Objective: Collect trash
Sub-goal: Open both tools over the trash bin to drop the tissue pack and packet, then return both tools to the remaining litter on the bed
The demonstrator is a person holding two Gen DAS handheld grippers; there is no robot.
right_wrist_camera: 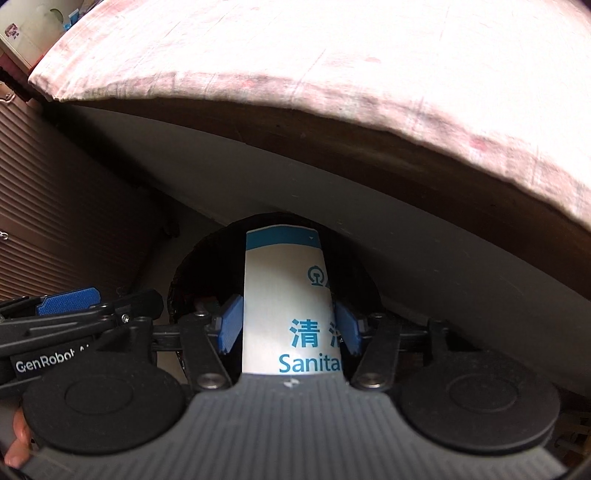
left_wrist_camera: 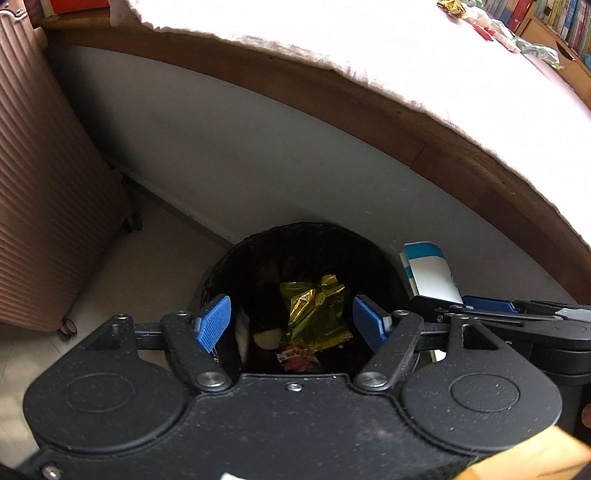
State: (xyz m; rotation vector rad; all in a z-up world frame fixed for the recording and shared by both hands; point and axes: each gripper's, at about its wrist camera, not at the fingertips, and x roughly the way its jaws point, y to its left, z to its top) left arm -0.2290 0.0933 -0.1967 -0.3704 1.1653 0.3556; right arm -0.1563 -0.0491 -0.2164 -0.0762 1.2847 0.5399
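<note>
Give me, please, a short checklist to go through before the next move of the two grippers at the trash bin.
1. Left gripper empty, jaws apart: ok.
2. Gold wrapper inside the bin: ok.
3. Paper bag between the right gripper fingers: ok.
4. Pads released from the bag: cannot tell; both sit at its edges.
5. Bag lined up over the bin: cannot tell; the right wrist view shows it in front of the opening, the left wrist view beside the rim.
6. Bed free of trash: not ok; wrappers lie on it.
</note>
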